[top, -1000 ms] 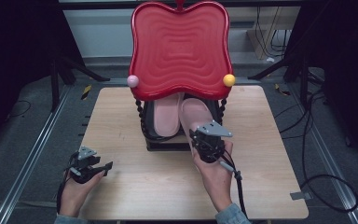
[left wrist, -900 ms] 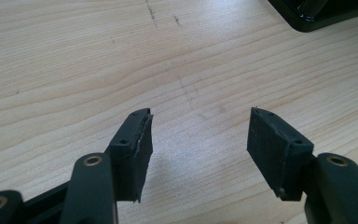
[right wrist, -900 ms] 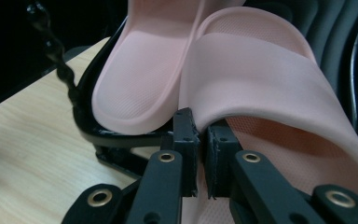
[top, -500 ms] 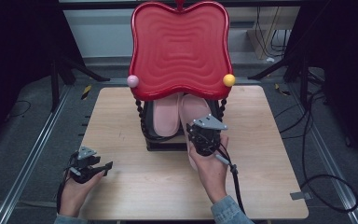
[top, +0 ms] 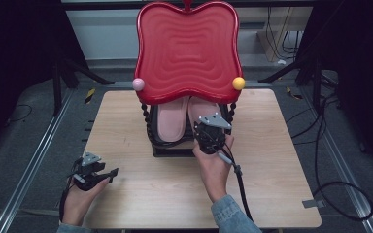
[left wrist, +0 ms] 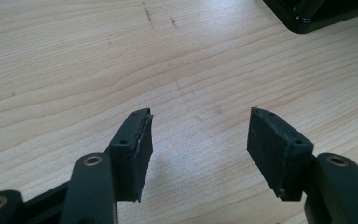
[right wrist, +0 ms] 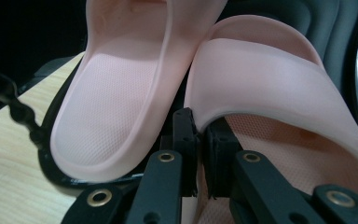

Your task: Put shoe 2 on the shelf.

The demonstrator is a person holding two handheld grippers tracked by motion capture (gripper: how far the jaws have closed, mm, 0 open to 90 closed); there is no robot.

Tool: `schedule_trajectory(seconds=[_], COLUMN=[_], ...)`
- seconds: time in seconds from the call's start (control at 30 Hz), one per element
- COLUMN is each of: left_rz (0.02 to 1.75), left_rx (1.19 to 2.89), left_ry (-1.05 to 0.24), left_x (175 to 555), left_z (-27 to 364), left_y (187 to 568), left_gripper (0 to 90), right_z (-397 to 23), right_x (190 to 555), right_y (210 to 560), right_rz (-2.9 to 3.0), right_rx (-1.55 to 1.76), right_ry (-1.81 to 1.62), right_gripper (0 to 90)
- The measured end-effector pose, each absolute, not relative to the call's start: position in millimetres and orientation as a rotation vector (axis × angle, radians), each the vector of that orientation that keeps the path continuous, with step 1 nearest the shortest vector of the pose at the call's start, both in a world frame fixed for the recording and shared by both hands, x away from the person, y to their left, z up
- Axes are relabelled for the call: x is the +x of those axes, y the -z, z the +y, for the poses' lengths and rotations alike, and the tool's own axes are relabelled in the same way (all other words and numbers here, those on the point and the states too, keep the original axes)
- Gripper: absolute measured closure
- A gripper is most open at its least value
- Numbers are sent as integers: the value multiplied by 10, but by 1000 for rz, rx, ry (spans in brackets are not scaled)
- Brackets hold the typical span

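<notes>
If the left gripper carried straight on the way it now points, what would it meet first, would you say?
Probably the bare wooden table: the left gripper, open and empty, looks along and slightly down at it. The black rack base lies farther off to one side, likely off that line, though depth is unclear.

Left gripper (top: 94, 172) rests low, jaws apart; right gripper (top: 210, 138) reaches forward, jaws seemingly clamped.
</notes>
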State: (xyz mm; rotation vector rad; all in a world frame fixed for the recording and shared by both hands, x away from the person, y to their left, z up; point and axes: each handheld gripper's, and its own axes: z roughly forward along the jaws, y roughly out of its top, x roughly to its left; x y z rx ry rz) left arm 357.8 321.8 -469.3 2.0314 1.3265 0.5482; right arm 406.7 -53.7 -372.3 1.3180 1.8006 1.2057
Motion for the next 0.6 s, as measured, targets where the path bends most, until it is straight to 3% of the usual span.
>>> schedule_trajectory(seconds=[0.6], left_rz=[1320], left_rx=[2034], left_ry=[-544], left_x=[3579], left_z=[3202], left_y=[4697], left_gripper=[402], right_z=[-405], right_x=[4352], right_y=[3660], right_rz=[1743], right_rx=[1351], right_ry=[-1204], right_gripper=[809])
